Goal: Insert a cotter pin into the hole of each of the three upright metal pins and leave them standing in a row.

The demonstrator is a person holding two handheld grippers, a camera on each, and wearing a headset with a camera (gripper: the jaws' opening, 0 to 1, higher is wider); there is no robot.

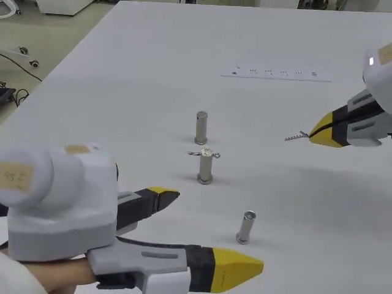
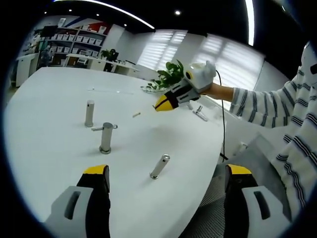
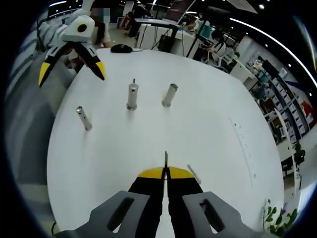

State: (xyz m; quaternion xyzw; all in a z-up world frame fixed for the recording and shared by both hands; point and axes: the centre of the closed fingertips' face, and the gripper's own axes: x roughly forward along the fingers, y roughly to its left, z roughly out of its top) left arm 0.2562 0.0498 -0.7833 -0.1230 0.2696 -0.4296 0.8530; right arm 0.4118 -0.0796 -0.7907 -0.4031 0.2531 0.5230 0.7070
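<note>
The left gripper [image 1: 220,230] sits low and close to the person's body, held about level, its yellow-tipped jaws spread wide with nothing between them. The right gripper [image 1: 318,132] is held out in the air above the white table [image 1: 122,73], reaching in from the far side of the row on an arm in a striped sleeve [image 2: 270,101]. Its jaws are pressed together on a thin metal cotter pin [image 1: 296,136]. That pin juts straight out of the tip, its long axis in line with the jaws, about level and aimed towards the three short silver metal pins. These stand in a row ahead of the left gripper's open jaws. The near pin [image 1: 246,226] is just off the jaw tips and looks slightly tilted, though the lens may cause that. The middle pin [image 1: 205,166] carries a second cotter pin [image 1: 203,154] lying crosswise through its top. The far pin [image 1: 201,127] is bare. Open tabletop lies between the right gripper's tip and the row. In the left gripper view the table's curved edge runs close beside one of that gripper's jaws. A white printed strip [image 1: 275,73] lies well beyond the pins.
</note>
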